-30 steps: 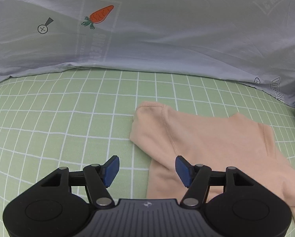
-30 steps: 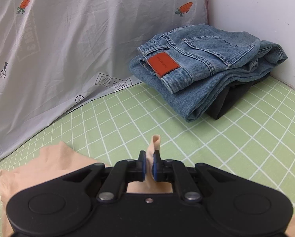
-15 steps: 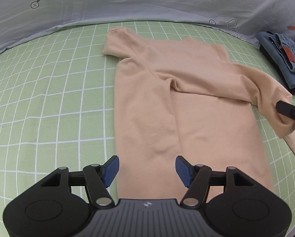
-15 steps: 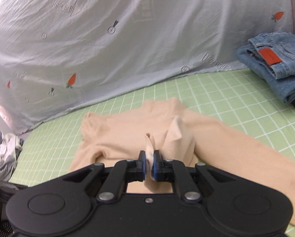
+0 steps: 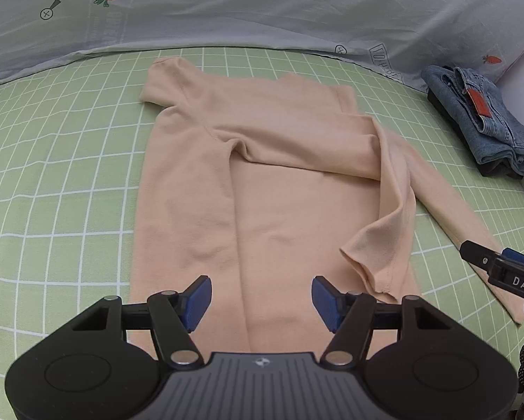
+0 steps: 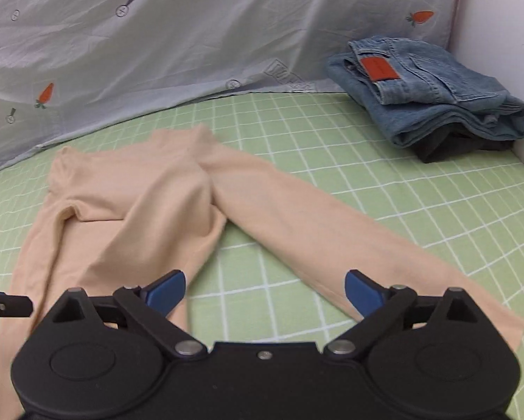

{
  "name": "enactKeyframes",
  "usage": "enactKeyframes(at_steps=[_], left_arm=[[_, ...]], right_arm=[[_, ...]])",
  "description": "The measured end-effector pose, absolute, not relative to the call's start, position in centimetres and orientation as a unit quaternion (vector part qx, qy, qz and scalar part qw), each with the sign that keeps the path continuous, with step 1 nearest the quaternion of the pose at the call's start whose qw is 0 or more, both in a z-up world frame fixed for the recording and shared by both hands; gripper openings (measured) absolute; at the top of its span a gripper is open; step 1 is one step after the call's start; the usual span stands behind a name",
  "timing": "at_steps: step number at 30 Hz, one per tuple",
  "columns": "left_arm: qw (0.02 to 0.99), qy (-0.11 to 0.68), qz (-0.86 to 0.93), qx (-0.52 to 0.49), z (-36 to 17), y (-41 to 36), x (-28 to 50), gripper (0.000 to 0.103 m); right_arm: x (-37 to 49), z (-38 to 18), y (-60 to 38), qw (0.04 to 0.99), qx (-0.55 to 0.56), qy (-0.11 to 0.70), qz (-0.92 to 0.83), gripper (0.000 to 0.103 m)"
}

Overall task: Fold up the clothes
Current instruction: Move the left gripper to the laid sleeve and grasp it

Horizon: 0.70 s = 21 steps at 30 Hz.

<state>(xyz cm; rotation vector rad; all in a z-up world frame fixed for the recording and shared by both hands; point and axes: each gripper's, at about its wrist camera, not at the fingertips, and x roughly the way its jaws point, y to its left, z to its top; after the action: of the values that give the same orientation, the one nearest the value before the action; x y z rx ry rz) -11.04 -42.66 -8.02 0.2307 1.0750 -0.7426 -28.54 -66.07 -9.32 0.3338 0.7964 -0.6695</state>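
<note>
Peach shirt (image 5: 272, 189): flat on green checked sheet (image 5: 52, 161), one sleeve folded across. Folded jeans (image 6: 430, 87): beyond shirt, well apart. Left gripper (image 5: 261, 299): jaws parted, empty, above shirt hem. Right gripper (image 6: 264, 292): jaws opening wide, nothing gripped.

Place: a bedroom in a home, as far as I can judge; I am working over a bed
Surface: a green sheet with a white grid (image 5: 69, 175) covers the soft, slightly rounded bed under me
Bedding: a pale grey duvet printed with carrots (image 5: 262, 7) is bunched along the far edge
Laundry: a peach long-sleeved top (image 5: 269, 182) lies spread out; folded blue jeans (image 6: 433, 94) sit on a dark garment in the corner
Wall: a plain white wall (image 6: 500, 52) bounds the bed beside the jeans
</note>
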Motion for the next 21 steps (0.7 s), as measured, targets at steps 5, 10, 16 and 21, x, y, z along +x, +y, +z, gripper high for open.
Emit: enactKeyframes(at_steps=[5, 10, 16, 21], left_arm=[[0.78, 0.482, -0.383, 0.116, -7.8, -47.2, -12.4, 0.065], [0.774, 0.47, -0.404, 0.13, -8.2, -51.2, -12.8, 0.065], [0.761, 0.495, -0.407, 0.1, -9.1, -52.8, -12.5, 0.008], [0.758, 0.516, -0.397, 0.046, -9.0, -50.4, -12.6, 0.003]], right_arm=[[-30.8, -11.8, -70.5, 0.831, 0.15, 0.389, -0.367, 0.102], [-31.9, -13.5, -73.6, 0.827, 0.182, 0.384, -0.367, 0.103], [-31.7, -14.5, -73.4, 0.842, 0.159, 0.365, -0.363, 0.103], [-32.6, -15.4, -72.2, 0.865, 0.133, 0.308, -0.373, 0.103]])
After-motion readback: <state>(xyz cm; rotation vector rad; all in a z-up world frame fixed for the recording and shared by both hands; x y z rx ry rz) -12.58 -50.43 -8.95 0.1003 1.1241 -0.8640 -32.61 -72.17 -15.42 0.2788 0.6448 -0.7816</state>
